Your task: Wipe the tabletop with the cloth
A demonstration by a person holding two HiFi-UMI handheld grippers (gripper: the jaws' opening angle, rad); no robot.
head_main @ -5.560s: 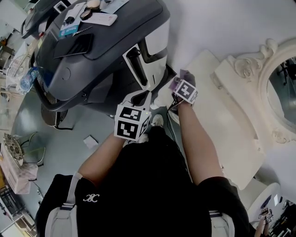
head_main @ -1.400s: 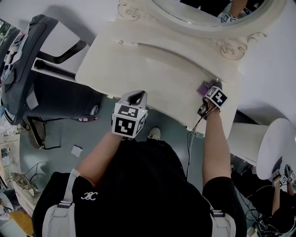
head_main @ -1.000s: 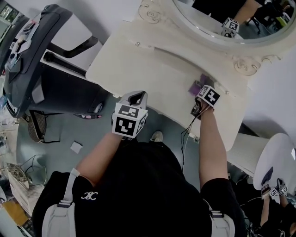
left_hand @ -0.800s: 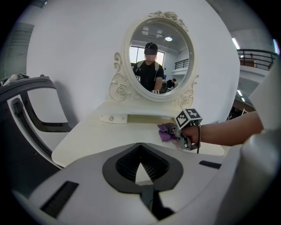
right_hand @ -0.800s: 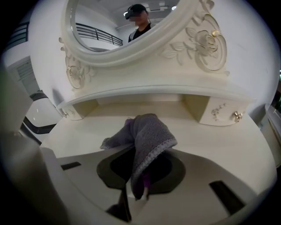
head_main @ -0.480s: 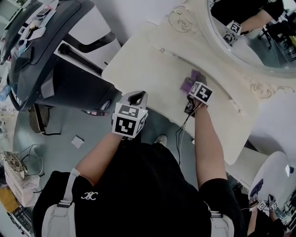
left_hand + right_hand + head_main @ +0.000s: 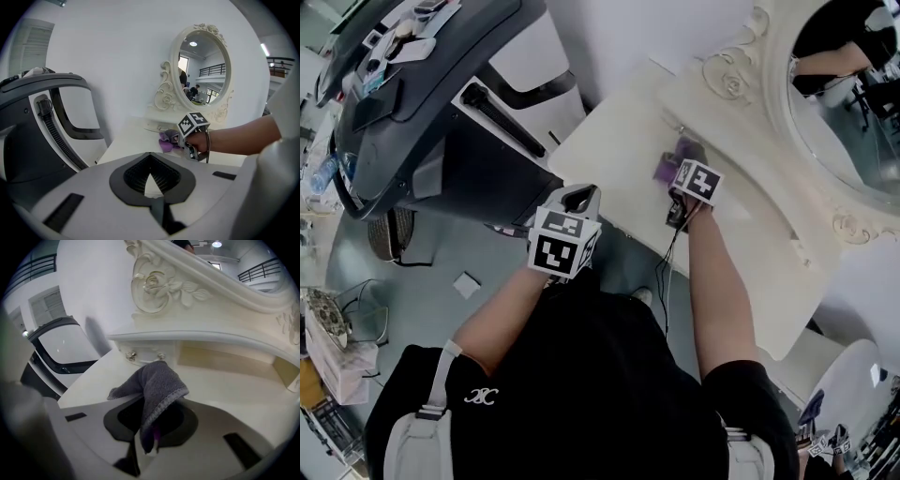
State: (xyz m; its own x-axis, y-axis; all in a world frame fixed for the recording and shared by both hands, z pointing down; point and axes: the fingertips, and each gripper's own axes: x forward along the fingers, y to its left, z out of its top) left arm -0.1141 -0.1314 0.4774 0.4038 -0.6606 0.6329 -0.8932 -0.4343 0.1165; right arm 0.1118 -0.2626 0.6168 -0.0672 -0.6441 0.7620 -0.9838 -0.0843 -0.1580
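Right gripper (image 7: 682, 173) is clenched on the purple cloth (image 7: 673, 157). The cloth is pressed to the tabletop (image 7: 609, 141) near the back edge, toward the table's left end.

Left gripper (image 7: 577, 199) is closed on nothing. It's held by the front edge near the left corner, well apart from the cloth.

Room:
- Bare tabletop runs from the cloth out to the left corner and forward to the front edge.
- More bare surface stretches along the right arm toward the right end.
- The back is blocked by the raised ledge under the mirror (image 7: 853, 94).
- A dark machine (image 7: 422, 141) stands just beside the table's left end.

Per view:
- Right gripper view: the cloth (image 7: 157, 380) drapes over the pinched jaw tips. A small drawer with two knobs (image 7: 145, 355) sits right behind it. The head view doesn't show the drawer.
- Left gripper view: side-on look at the right gripper (image 7: 180, 140) with the cloth (image 7: 165, 140) at its nose, touching the surface.
- Head view only: the floor (image 7: 422, 281) and the table's full outline.
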